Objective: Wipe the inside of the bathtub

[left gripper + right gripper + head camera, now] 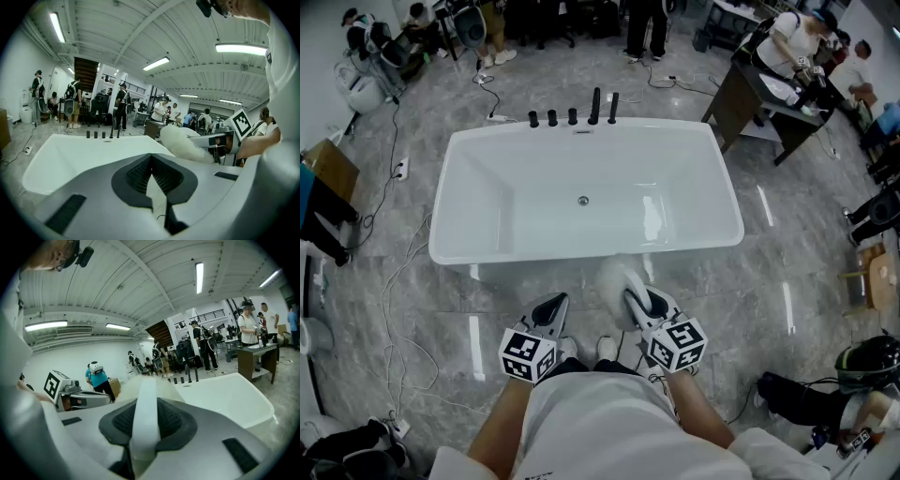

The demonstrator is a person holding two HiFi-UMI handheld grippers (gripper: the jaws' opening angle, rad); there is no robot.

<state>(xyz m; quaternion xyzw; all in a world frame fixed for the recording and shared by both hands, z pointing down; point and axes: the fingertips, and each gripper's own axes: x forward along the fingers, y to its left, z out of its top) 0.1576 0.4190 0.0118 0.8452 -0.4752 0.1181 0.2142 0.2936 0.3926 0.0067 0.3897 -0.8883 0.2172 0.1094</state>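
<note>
The white bathtub stands on the grey floor just ahead of the person, 5 black fittings on its far rim, while the right claw is clamped on a white fluffy cloth beside the near rim and the left claw is closed on nothing.

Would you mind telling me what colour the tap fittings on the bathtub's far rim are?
The tap fittings are black, clearest in the head view.
</note>
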